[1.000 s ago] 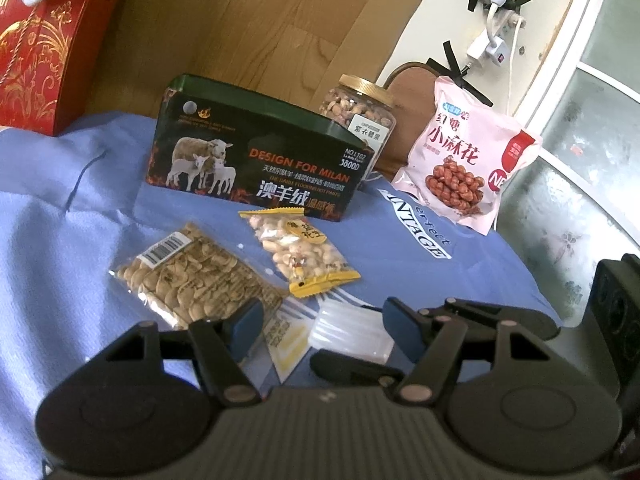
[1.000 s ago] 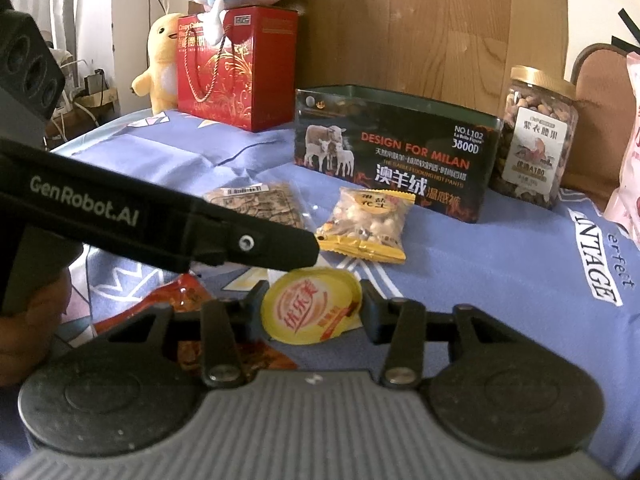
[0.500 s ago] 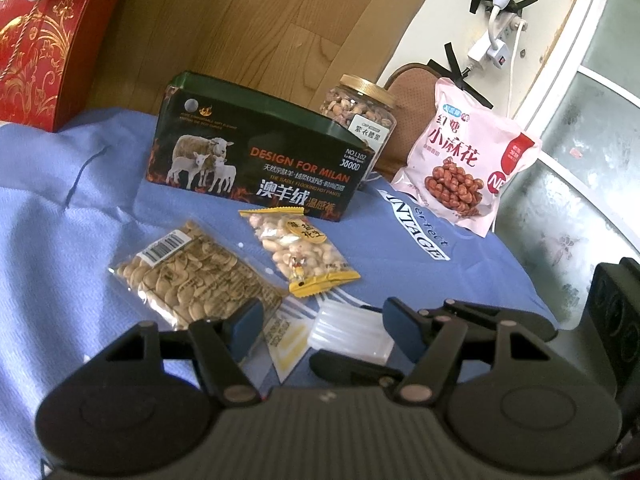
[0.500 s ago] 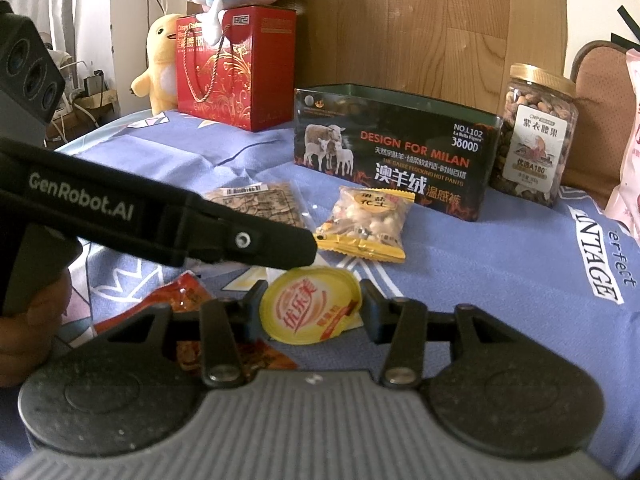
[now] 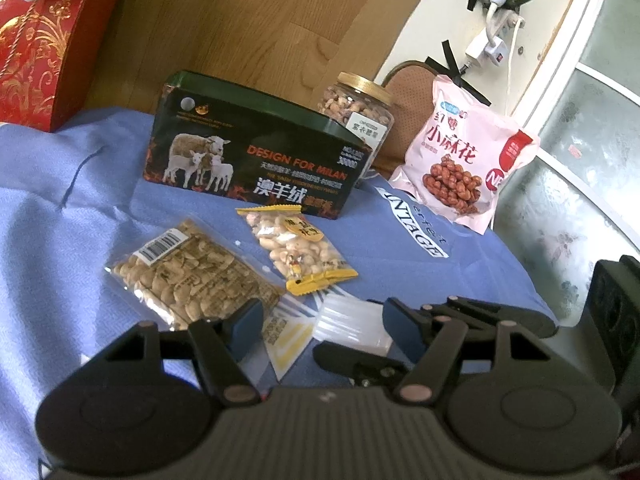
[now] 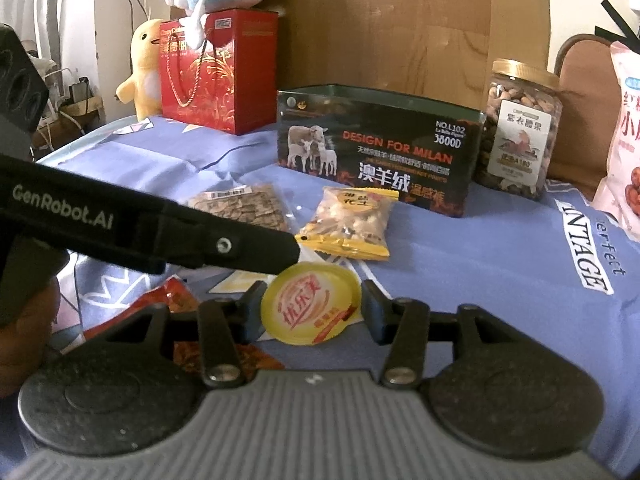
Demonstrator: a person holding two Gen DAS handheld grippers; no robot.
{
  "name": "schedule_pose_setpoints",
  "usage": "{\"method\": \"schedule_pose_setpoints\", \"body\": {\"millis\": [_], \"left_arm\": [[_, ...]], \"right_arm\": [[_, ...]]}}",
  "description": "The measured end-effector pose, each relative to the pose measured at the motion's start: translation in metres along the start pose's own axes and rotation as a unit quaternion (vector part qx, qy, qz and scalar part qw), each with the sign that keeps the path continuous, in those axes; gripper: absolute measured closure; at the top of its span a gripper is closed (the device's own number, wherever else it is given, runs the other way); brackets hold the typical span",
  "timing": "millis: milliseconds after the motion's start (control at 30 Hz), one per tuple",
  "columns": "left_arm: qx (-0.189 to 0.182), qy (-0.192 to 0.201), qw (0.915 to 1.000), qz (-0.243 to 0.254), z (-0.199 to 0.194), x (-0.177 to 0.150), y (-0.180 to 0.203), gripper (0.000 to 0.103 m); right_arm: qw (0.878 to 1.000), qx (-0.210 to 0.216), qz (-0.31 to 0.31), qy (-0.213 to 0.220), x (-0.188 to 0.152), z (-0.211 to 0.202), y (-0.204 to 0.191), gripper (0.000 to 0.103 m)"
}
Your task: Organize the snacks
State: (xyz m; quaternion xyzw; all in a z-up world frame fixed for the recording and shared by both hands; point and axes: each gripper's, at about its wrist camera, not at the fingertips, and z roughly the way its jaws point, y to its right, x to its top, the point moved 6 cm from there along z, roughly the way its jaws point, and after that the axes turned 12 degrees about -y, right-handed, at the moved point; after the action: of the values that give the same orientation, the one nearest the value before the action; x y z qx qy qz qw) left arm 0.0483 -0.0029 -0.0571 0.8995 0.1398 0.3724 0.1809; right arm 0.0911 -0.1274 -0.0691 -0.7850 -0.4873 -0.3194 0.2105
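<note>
My right gripper (image 6: 312,306) is shut on a yellow-lidded jelly cup (image 6: 310,306), held low over the blue cloth. The cup shows side-on as a clear ribbed tub (image 5: 350,322) in the left wrist view, between my open left gripper's (image 5: 322,326) fingers. The left gripper's arm (image 6: 152,228) crosses the right wrist view just behind the cup. A dark green open box (image 6: 380,168) (image 5: 256,168) stands behind. A clear pack of seeds (image 5: 192,276) (image 6: 244,208) and a yellow-edged nut pack (image 5: 298,250) (image 6: 348,224) lie before the box.
A nut jar (image 6: 518,128) (image 5: 356,108) and a pink snack bag (image 5: 460,168) stand right of the box. A red gift bag (image 6: 216,72) with plush toys stands at the back left. A red snack pack (image 6: 176,308) lies under my right gripper's left side.
Almost nothing has moved. The right gripper still holds the jelly cup in the same place, and the left gripper stays open beside it.
</note>
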Motion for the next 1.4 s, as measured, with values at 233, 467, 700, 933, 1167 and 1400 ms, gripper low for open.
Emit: {"method": "schedule_pose_setpoints", "body": {"millis": [233,467,700,933,1167,1400], "left_arm": [[-0.001,0.007,1.0,0.003,-0.0016,-0.0001,0.0025,0.049],[0.001,0.005,1.0,-0.004,-0.0009,0.001,-0.0018,0.049],[0.001,0.005,1.0,-0.007,-0.0007,0.001,-0.0024,0.049],[0.0,0.002,1.0,-0.001,0.0,0.0006,-0.0011,0.041],[-0.003,0.001,1.0,-0.007,-0.0002,0.0008,-0.0017,0.041],[-0.002,0.001,1.0,-0.005,0.0,0.001,-0.002,0.041]], "right_arm": [[1.0,-0.009,-0.006,0.009,-0.0001,-0.0027,-0.0028,0.054],[1.0,-0.008,-0.004,0.002,-0.0002,-0.0001,-0.0023,0.053],[1.0,-0.008,-0.002,0.001,-0.0005,-0.0001,-0.0021,0.052],[1.0,-0.007,-0.002,0.001,-0.0005,0.0001,-0.0017,0.052],[1.0,-0.008,-0.003,0.002,-0.0005,0.0,-0.0009,0.052],[1.0,-0.014,0.014,0.002,-0.0039,-0.0031,0.0039,0.046]]}}
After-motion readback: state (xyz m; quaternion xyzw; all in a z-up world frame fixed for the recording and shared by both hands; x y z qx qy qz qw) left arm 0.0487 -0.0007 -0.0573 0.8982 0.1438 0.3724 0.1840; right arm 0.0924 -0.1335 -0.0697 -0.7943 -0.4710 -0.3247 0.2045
